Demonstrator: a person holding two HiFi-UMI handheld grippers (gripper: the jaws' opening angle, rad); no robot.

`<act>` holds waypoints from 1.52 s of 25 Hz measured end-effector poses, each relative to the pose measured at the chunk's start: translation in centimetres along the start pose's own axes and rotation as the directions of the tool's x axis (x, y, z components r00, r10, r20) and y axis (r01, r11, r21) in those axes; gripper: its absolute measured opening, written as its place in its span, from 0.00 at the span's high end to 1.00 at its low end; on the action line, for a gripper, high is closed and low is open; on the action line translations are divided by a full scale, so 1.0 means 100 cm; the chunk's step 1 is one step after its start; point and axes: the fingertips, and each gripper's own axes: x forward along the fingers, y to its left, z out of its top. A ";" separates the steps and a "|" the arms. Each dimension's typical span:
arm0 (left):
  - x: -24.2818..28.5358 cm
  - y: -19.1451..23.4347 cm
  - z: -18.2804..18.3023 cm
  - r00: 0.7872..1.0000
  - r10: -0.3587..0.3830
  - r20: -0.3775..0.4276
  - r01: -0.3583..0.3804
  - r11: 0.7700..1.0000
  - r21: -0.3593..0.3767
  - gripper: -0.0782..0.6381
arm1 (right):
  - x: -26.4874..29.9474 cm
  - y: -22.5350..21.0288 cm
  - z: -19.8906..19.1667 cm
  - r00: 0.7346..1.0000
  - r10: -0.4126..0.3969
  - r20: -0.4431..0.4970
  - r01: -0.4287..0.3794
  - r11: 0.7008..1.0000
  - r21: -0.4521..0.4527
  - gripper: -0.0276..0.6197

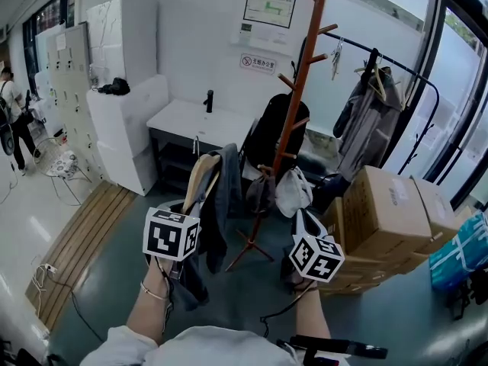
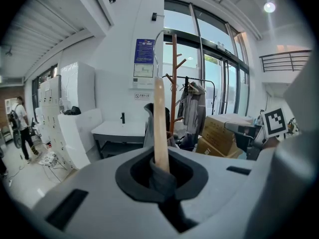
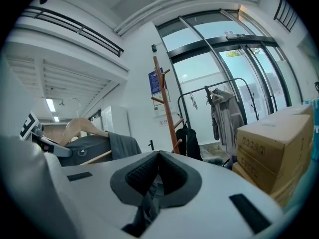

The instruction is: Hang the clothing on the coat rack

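Observation:
A brown wooden coat rack [image 1: 302, 75] stands ahead of me, with a black garment [image 1: 268, 132] and a white bag [image 1: 292, 191] on its lower pegs. My left gripper [image 1: 185, 208] is shut on a pale wooden hanger [image 2: 159, 123] that carries a grey garment [image 1: 219, 204]. The hanger's arm rises straight up out of the jaws of the left gripper [image 2: 162, 176], and the coat rack [image 2: 174, 78] shows behind it. My right gripper [image 1: 303, 223] is lower right of the rack. Its jaws [image 3: 155, 176] are shut on a fold of grey cloth [image 3: 148, 205]. The hanger [image 3: 79, 127] shows at the left.
Stacked cardboard boxes [image 1: 389, 212] stand right of the rack, with a blue bag [image 1: 461, 254] beyond them. A black clothes rail with a grey jacket [image 1: 366, 120] is behind. A white counter [image 1: 198, 120] and white cabinets [image 1: 126, 105] line the wall. A person [image 1: 11, 113] stands far left.

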 end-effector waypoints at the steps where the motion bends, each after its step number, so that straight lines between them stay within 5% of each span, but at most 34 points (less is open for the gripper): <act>1: 0.005 0.000 0.003 1.000 0.005 0.005 -0.005 1.000 0.001 0.87 | 0.005 -0.004 0.001 1.000 0.001 -0.001 -0.001 1.000 0.002 0.92; 16: 0.053 0.016 0.050 0.997 0.054 0.060 -0.053 0.998 -0.022 0.87 | 0.064 -0.048 -0.006 0.999 -0.008 -0.043 0.010 1.000 0.029 0.92; 38: 0.214 0.054 0.116 0.998 -0.058 0.028 0.057 0.998 0.015 0.87 | 0.214 -0.092 0.018 0.992 -0.100 -0.074 0.099 0.995 -0.017 0.92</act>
